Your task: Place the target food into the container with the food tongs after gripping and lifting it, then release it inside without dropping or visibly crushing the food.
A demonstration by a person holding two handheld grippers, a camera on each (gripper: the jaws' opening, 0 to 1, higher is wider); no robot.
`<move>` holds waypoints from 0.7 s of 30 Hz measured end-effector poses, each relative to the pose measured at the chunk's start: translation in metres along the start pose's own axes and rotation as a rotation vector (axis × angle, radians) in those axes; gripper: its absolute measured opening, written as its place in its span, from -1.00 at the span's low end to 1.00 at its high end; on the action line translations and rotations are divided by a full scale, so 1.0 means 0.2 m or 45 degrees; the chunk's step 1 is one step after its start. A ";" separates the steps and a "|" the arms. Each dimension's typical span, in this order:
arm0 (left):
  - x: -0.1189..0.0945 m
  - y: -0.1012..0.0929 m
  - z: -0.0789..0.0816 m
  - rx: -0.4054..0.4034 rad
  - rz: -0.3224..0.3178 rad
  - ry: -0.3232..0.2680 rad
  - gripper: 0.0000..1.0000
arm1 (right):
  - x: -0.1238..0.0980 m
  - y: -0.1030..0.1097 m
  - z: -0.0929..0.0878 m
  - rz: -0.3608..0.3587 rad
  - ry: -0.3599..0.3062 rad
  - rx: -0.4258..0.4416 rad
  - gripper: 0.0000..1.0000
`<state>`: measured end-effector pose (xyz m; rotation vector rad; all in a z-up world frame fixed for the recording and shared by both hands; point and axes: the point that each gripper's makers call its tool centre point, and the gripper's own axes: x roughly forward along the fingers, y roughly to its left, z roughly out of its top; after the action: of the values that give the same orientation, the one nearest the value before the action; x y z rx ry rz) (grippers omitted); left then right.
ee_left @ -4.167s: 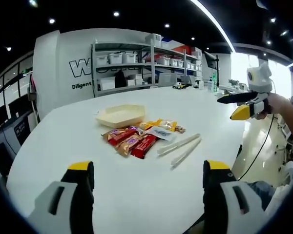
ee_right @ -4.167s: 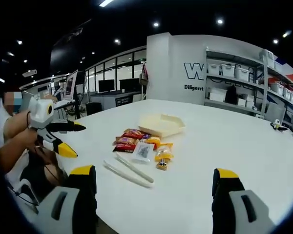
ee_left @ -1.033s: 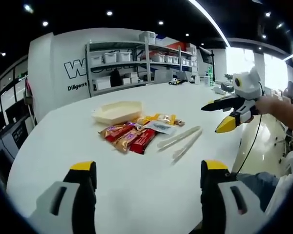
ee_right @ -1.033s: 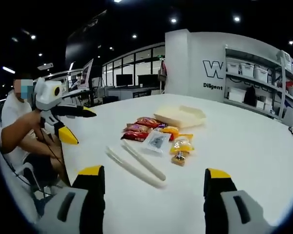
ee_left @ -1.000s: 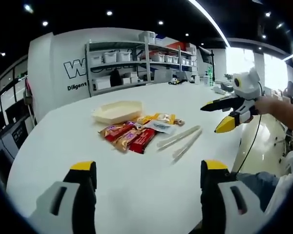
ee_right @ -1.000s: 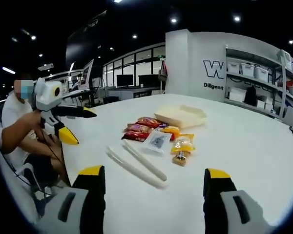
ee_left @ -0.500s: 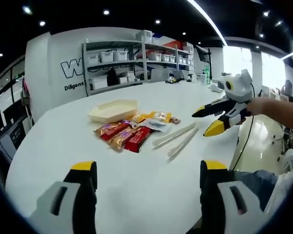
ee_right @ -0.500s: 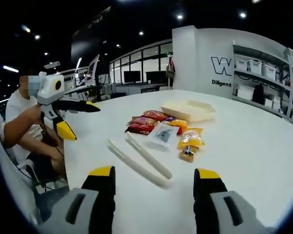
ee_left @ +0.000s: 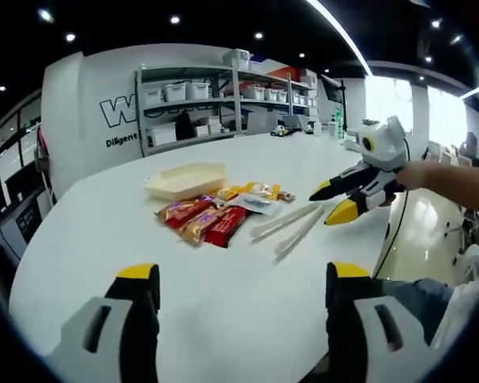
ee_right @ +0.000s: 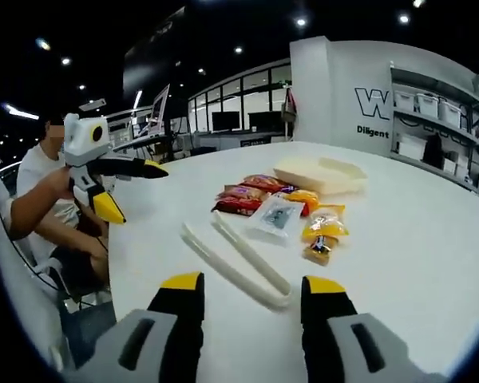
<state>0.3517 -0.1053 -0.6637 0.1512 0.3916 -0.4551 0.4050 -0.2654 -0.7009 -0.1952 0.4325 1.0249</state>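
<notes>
Change: right gripper closer to the food tongs than half a second ago; jaw gap narrower than four seconds back.
Right gripper: jaws parted, nothing between them — yellow tips low over the white table, the joined end of the tongs just ahead of the gap and between the tips.
Right gripper, seen from the left gripper view: held in a hand, jaws spread, tips near the far ends of the tongs, apart from them.
Left gripper: jaws wide apart, empty, well back from everything on the table.
Left gripper, seen from the right gripper view: off to the left of the jaws, beyond the table edge, jaws spread, gripped by a hand.
Food: wrapped snacks in a loose cluster straight ahead of the left jaws, beyond the tongs' left side; same packets ahead of the right jaws, past the tongs.
Container: pale shallow tray just behind the snacks — farthest from both jaw pairs; also.
Background: shelving with bins behind the table.
</notes>
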 end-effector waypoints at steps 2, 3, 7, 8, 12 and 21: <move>0.00 0.00 0.00 -0.002 -0.002 -0.001 0.69 | 0.00 0.01 -0.01 0.010 0.005 0.006 -0.17; 0.00 0.00 0.00 -0.003 -0.003 -0.002 0.69 | 0.00 0.01 -0.01 0.012 0.008 0.006 -0.17; 0.00 0.00 0.00 -0.005 -0.001 -0.002 0.69 | 0.00 0.02 -0.02 0.014 0.009 0.007 -0.19; 0.00 0.00 0.00 -0.008 -0.003 -0.002 0.69 | 0.00 0.01 -0.02 0.014 0.011 0.007 -0.20; 0.01 0.00 0.00 -0.011 -0.005 -0.007 0.68 | -0.01 0.01 -0.02 0.014 0.023 -0.003 -0.31; 0.02 0.00 -0.05 -0.038 -0.018 0.009 0.65 | -0.04 0.03 -0.04 0.031 0.045 -0.016 -0.43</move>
<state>0.3529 -0.1048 -0.6739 0.1209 0.4064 -0.4626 0.3952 -0.2715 -0.7050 -0.2196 0.4613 1.0495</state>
